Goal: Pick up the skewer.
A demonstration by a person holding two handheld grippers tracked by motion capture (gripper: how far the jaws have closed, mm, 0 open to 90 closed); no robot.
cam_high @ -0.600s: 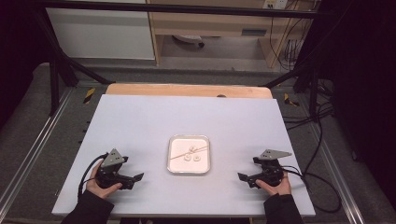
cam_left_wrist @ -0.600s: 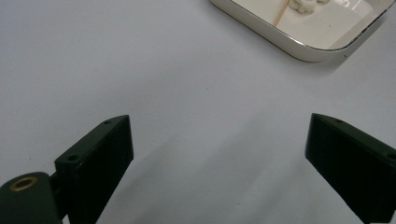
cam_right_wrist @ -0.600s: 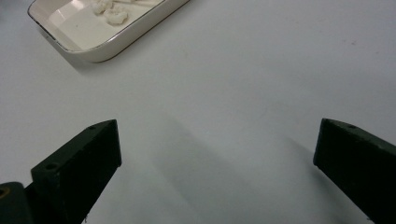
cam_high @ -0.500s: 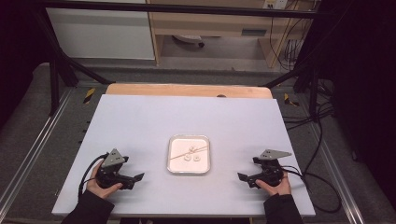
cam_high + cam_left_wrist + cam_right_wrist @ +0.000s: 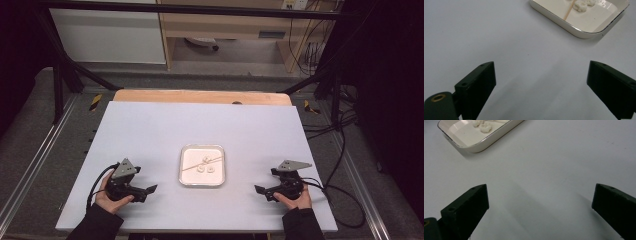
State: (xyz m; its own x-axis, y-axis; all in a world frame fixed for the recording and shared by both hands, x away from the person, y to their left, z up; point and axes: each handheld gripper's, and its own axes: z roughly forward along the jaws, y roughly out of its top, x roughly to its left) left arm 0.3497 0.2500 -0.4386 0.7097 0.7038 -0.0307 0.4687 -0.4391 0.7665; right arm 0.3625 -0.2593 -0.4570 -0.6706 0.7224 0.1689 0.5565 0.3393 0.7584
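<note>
A shallow white rectangular enamel tray (image 5: pixel 202 176) sits near the middle of the pale grey tabletop (image 5: pixel 200 125), holding three small white lumpy pieces (image 5: pixel 205 165) with a thin wooden skewer (image 5: pixel 201 163) lying slantwise across them. The black left gripper (image 5: pixel 150 189) rests low on the table to the tray's left, held in a hand (image 5: pixel 107 197) whose forearm enters from the bottom edge; its jaws point toward the tray, spread wide with nothing between them. The black right gripper (image 5: pixel 260 189) mirrors it on the right, its jaws likewise wide apart and empty.
</note>
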